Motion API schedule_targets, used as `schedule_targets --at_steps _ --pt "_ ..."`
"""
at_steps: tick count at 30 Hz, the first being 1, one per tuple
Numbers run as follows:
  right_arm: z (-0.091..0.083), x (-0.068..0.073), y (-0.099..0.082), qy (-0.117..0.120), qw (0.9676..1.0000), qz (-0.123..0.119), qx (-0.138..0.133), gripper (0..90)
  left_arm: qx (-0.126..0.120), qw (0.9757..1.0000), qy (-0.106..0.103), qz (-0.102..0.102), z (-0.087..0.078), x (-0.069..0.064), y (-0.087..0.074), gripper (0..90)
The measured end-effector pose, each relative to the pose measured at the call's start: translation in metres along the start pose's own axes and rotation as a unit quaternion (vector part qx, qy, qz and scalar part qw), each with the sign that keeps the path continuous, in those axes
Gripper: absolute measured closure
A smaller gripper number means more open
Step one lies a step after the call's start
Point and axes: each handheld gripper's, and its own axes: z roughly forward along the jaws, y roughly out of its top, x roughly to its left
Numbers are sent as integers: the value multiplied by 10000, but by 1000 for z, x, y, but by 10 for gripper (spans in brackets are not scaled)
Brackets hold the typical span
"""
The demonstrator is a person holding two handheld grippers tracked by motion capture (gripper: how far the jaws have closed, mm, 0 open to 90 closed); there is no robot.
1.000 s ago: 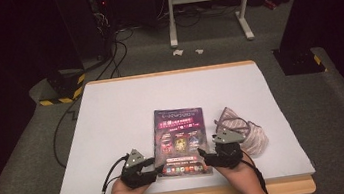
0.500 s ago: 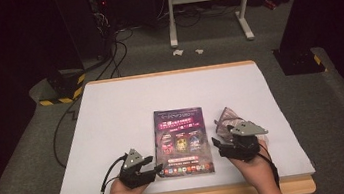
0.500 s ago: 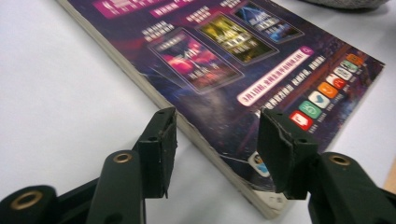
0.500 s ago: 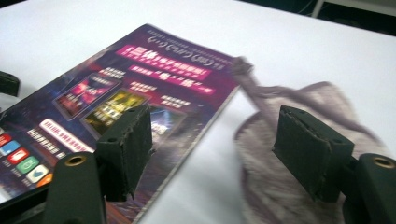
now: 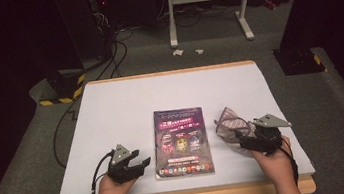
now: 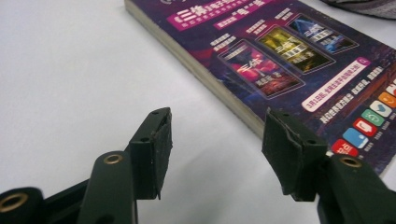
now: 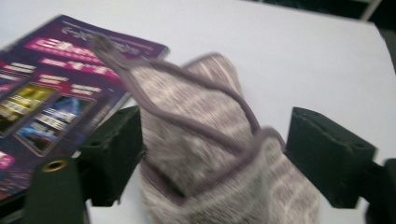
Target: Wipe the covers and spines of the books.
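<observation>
1. Straddling the striped cloth pouch [image 7: 205, 154], the right gripper [image 7: 212, 158] has just been spreading its jaws; the pouch sits between them, the left pad at its edge, the right pad clear.
2. The pouch lies on the white table [image 5: 126, 108], just right of the book [image 5: 181, 143], its long axis angled away toward the book's far corner.
3. The left gripper [image 6: 217, 154] has been opening too, on nothing, beside the book's near corner.
</observation>
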Motion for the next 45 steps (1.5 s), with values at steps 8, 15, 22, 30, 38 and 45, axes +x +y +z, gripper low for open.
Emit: schedule_targets --at_steps 8,15,22,30,38,45 --pt "31 0 -23 238 9966 99 788 136 -33 9997 206 121 1 0 -1 418" --pt "44 13 -26 -91 9934 -321 1101 232 1 9993 324 165 1 4 -2 420" --pt "44 13 -28 -310 9945 -378 927 452 51 9989 397 251 2 7 -3 433" --pt "42 7 -28 -372 9947 -325 899 607 40 9987 444 261 2 11 -4 439" --pt "36 -2 -27 -160 9971 -5 739 635 -36 9990 433 55 0 20 -4 429" --pt "17 -6 -18 -15 9993 212 305 636 -298 9987 423 14 -7 22 -3 429"
